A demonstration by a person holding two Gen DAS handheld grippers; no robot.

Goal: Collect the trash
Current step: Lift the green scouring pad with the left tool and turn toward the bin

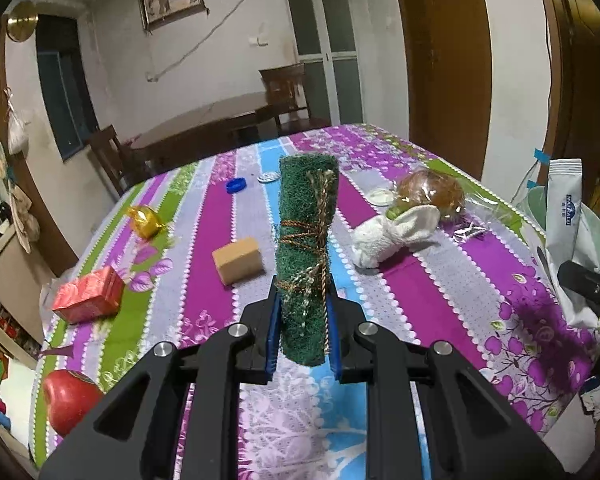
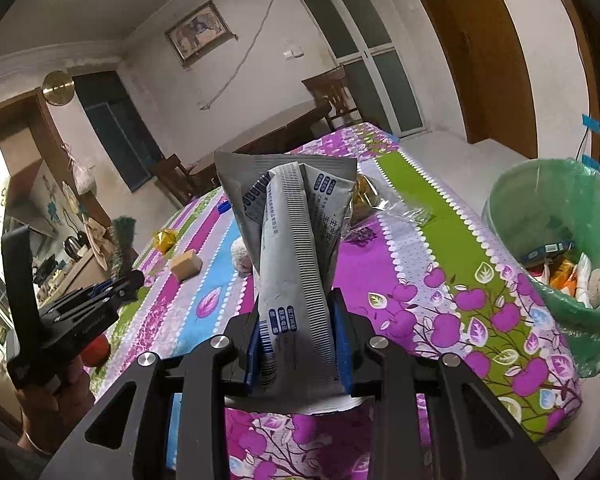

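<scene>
Clamped between the blue-padded jaws of the left gripper (image 1: 302, 312), a rolled green scouring pad (image 1: 306, 248) tied with gold cord stands up and away from the camera, held by its lower end above the striped floral tablecloth (image 1: 440, 280). The roll looks light, springy and rough enough not to slip; a grip across its middle, where the cord binds it, would likely hold most securely and keep it from unrolling.

In the right wrist view, the right gripper (image 2: 298, 332) is closed on a crumpled grey-white foil sachet (image 2: 292, 240), pinched near its lower end with the wide torn mouth fanning upward. The sachet appears nearly weightless, thin and slick, so it may slide or fold under the pads; a hold across the doubled, creased part seems the safest.

To the right, just off the table edge, stands a green-lined trash bin (image 2: 548, 208) already holding wrappers and paper scraps.

Still on the cloth are a tan block (image 1: 238, 260), a red foil-wrapped box (image 1: 90, 294), a gold candy wrapper (image 1: 144, 220), a blue bottle cap (image 1: 236, 185), a rolled white cloth (image 1: 392, 236), a bun in clear plastic (image 1: 432, 194) and a red apple (image 1: 68, 400) at the near left edge.

Both items look ready to go over to the bin, the sachet being nearer it.
</scene>
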